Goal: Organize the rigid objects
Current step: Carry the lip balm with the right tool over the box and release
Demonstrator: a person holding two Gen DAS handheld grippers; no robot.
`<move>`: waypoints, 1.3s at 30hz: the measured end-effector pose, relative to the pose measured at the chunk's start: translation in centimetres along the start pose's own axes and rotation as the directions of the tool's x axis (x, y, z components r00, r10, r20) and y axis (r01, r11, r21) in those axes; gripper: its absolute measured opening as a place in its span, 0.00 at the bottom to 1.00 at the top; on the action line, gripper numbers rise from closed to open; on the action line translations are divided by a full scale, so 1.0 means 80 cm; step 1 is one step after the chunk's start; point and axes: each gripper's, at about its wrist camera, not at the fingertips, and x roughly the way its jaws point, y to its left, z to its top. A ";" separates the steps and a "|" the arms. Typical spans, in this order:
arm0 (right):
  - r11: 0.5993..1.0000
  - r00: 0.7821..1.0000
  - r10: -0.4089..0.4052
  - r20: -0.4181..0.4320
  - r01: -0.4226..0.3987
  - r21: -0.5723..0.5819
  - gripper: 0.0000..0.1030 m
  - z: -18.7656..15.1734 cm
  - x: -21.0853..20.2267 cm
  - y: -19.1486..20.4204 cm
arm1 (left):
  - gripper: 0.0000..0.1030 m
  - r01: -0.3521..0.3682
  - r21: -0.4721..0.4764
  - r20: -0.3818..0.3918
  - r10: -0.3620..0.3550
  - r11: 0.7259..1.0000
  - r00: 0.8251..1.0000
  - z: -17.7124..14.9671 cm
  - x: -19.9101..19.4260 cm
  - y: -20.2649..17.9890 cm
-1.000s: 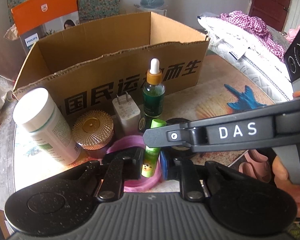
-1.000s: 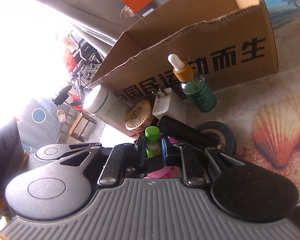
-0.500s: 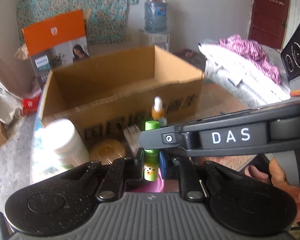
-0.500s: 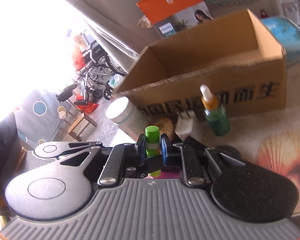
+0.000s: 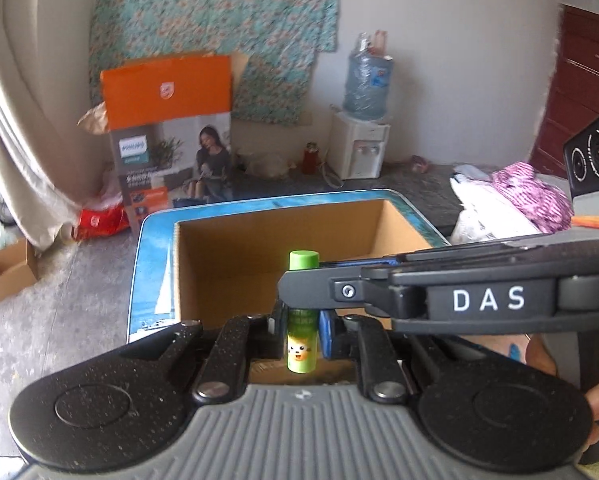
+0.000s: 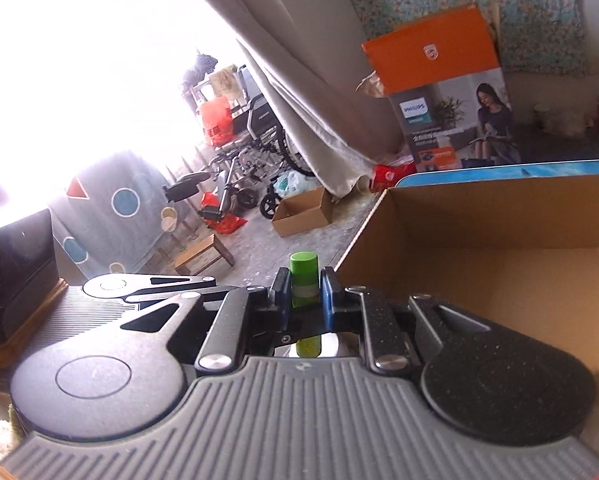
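A small green tube [image 5: 302, 332] with a cartoon face stands upright between the jaws of both grippers. My left gripper [image 5: 302, 330] is shut on its lower body. My right gripper [image 6: 304, 291] is shut on its upper part just under the green cap [image 6: 303, 264], and crosses the left wrist view as a black bar marked DAS [image 5: 487, 300]. We hold the tube high over the near edge of the open cardboard box [image 5: 283, 248], whose inside shows bare in both views [image 6: 499, 240]. The other table objects are hidden below.
The box sits on a blue-rimmed table [image 5: 151, 264]. Behind stand an orange Philips carton [image 5: 167, 128], a water dispenser [image 5: 359, 148] and a curtain [image 6: 299, 92]. A wheelchair [image 6: 239, 160] and a small box [image 6: 303, 210] are on the floor at left.
Both grippers have risen with the green tube, from the cluster of objects in front of the box to above the box's rim. The bottles, charger and tape have dropped out of sight.
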 end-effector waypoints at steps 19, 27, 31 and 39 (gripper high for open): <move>0.931 0.903 0.091 -0.420 0.073 0.359 0.14 0.061 0.250 -0.174 | 0.17 -0.147 0.006 -0.350 0.139 0.989 0.926 0.032 0.199 0.068; 0.922 0.859 0.069 -0.507 0.139 0.361 0.17 0.068 0.323 -0.208 | 0.23 -0.177 0.047 -0.361 0.182 0.983 0.915 0.032 0.212 0.063; 0.916 0.853 0.043 -0.520 0.175 0.362 0.21 0.070 0.348 -0.219 | 0.23 -0.180 0.026 -0.359 0.177 0.983 0.917 0.036 0.209 0.065; 0.934 0.888 0.011 -0.460 0.155 0.323 0.62 0.087 0.330 -0.207 | 0.32 -0.174 0.004 -0.278 0.168 0.985 0.946 0.047 0.177 0.064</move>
